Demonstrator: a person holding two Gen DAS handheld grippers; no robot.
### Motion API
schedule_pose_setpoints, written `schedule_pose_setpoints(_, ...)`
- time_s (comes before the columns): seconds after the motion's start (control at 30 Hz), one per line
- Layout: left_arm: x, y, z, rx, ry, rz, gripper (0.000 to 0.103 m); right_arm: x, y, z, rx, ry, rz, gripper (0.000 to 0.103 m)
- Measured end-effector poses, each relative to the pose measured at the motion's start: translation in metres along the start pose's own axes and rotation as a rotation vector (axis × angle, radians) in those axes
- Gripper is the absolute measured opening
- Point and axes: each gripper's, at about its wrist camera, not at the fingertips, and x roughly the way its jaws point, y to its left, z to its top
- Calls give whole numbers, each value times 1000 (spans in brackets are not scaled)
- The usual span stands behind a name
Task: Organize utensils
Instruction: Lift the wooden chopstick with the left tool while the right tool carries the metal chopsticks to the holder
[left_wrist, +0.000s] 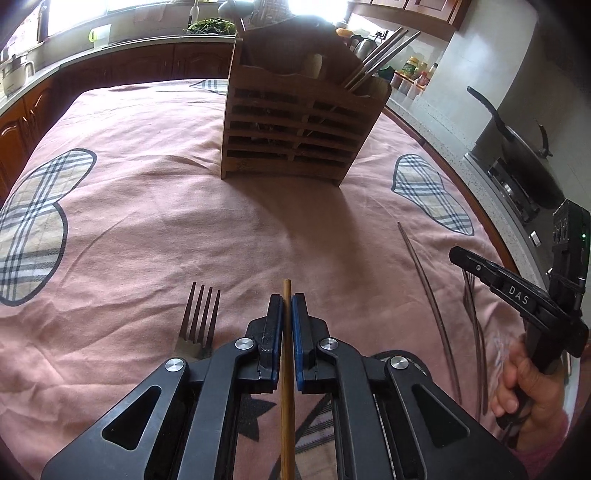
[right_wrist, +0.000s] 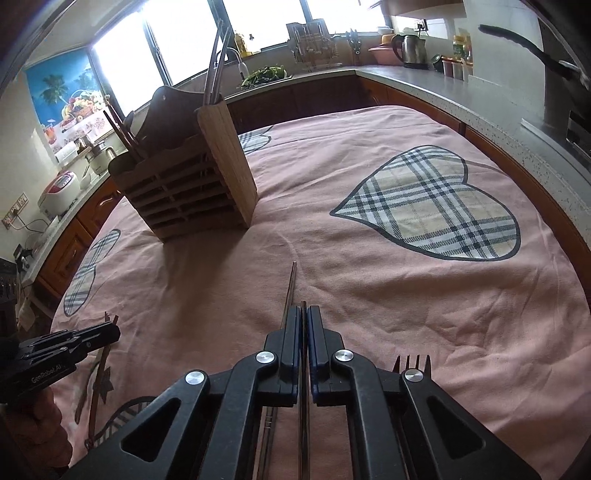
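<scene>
Left tongs (left_wrist: 287, 314) grip a wooden chopstick (left_wrist: 286, 387) lengthwise, ready to carry it to the slatted wooden holder (left_wrist: 295, 125) standing ahead on the pink-clothed surface (left_wrist: 147, 229). Right tongs (right_wrist: 303, 325) are closed on a thin metal chopstick (right_wrist: 303, 424), another (right_wrist: 291, 288) lying just beside.

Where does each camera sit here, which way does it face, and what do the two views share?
Left wrist: on the left gripper, facing the wooden utensil holder head-on; its fingers pinch a wooden chopstick; the right hand shows.
Right wrist: on the right gripper, facing the holder's corner; its fingers pinch a dark chopstick; the left gripper shows at lower left.
Shared: holder, pink tablecloth, each other's gripper.
</scene>
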Motion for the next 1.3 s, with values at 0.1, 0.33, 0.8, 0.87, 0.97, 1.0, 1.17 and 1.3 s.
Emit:
schedule_pose_setpoints(0.1,-15,-5,-1,9,-22,-7,4,-13,4,0,-3,-23,15,4)
schedule_pose_setpoints(0.33,-51,-13,-3,17,-83,-25,4,-45,16,0,-19,-75,48,4)
schedule_pose_setpoints(0.8,-81,-12,-7,0,-135,-39,4,-83,37,2,-52,-145,88,4)
schedule_pose_setpoints(0.87,-88,-13,-6,5,-152,-42,4,-88,39,3,-53,-155,91,4)
schedule_pose_setpoints(0.97,-102,-15,-4,10,-184,-48,4,-98,42,4,-58,-178,98,4)
schedule_pose_setpoints(1.0,-106,-15,-4,12,-195,-48,4,-101,42,5,-60,-186,101,4)
schedule_pose_setpoints(1.17,-127,-17,-2,13,-253,-48,4,-115,45,9,-63,-222,109,4)
schedule_pose_setpoints(1.3,-138,-18,-1,19,-287,-43,4,-123,48,11,-67,-244,114,4)
